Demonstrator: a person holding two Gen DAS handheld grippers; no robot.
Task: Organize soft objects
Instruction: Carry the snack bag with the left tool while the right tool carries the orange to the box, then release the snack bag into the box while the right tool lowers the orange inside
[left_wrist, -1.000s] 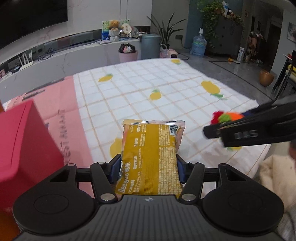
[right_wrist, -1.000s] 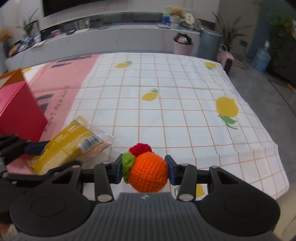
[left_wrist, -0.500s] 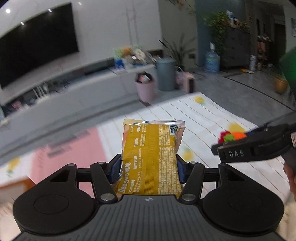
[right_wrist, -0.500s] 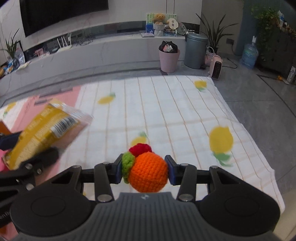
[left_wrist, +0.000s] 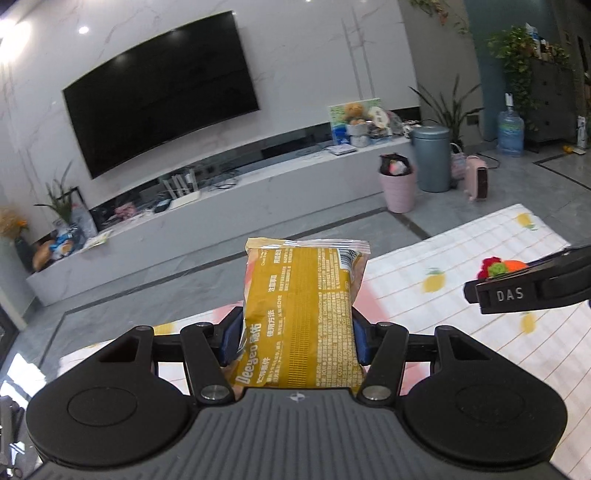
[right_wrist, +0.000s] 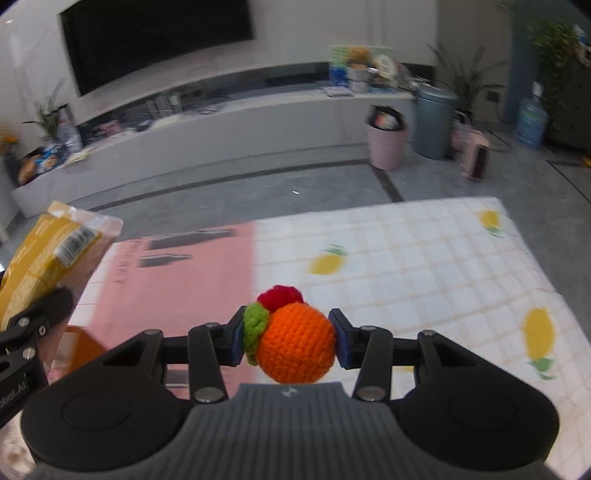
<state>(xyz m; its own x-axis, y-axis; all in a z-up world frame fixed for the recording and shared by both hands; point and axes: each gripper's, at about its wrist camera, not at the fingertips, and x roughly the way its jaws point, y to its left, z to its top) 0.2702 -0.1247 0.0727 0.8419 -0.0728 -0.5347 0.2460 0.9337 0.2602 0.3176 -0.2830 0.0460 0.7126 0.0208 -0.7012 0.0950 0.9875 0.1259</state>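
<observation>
**A:** Packet (left_wrist: 300, 317) – yellow, crinkly, printed – is pinched in the left tool (left_wrist: 295, 334), carried in the air above the sheet (right_wrist: 424, 266). Right tool (right_wrist: 289, 341) squeezes a crochet orange (right_wrist: 295, 347) with a green leaf and a red tuft.

**B:** Looks like the carry step – both loaded. Next needs a drop spot; maybe the box corner (right_wrist: 79, 349) down left, hard to tell.

The yellow snack bag (left_wrist: 299, 317) reads "Deeyeo" beside Chinese print too small to make out. At three o'clock, the right gripper (left_wrist: 517, 291) bears "DAS".
</observation>
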